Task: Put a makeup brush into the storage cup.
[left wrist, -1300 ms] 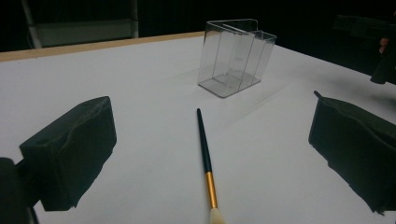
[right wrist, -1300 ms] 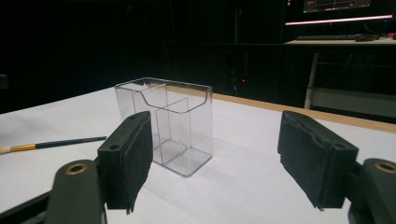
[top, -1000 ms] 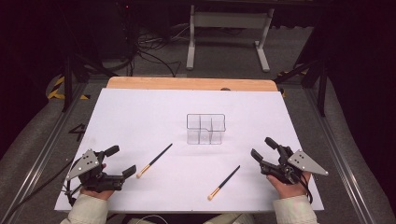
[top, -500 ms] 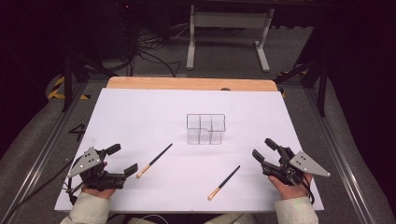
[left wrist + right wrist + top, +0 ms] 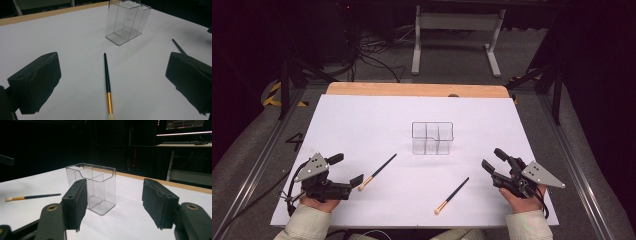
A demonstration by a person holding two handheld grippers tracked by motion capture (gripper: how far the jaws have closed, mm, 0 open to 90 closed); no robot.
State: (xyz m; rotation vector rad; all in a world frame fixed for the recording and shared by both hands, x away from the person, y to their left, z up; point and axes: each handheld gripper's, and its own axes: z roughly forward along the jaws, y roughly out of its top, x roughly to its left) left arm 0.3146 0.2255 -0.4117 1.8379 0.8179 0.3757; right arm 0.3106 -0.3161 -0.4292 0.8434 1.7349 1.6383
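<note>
Two make-up brushes lie on the white sheet, each with a dark handle, gold ferrule and pale tip. The left brush [image 5: 377,171] [image 5: 107,82] points its tip at my left gripper [image 5: 347,169] [image 5: 112,72], which is open just short of it; the tip lies between the jaws. The right brush [image 5: 452,195] [image 5: 32,196] [image 5: 178,46] lies left of my right gripper [image 5: 492,158] [image 5: 116,202], open and empty, aimed at the clear divided box [image 5: 432,138] [image 5: 126,21] [image 5: 93,187] standing upright mid-table.
The white sheet [image 5: 362,125] covers the table, with a wooden edge [image 5: 412,90] at the back. Metal rails run along both sides. A stand frame [image 5: 452,40] and cables sit on the floor beyond the table.
My left gripper has edged a little right, toward the tip of the left brush. The right gripper, both brushes and the box stay put.
</note>
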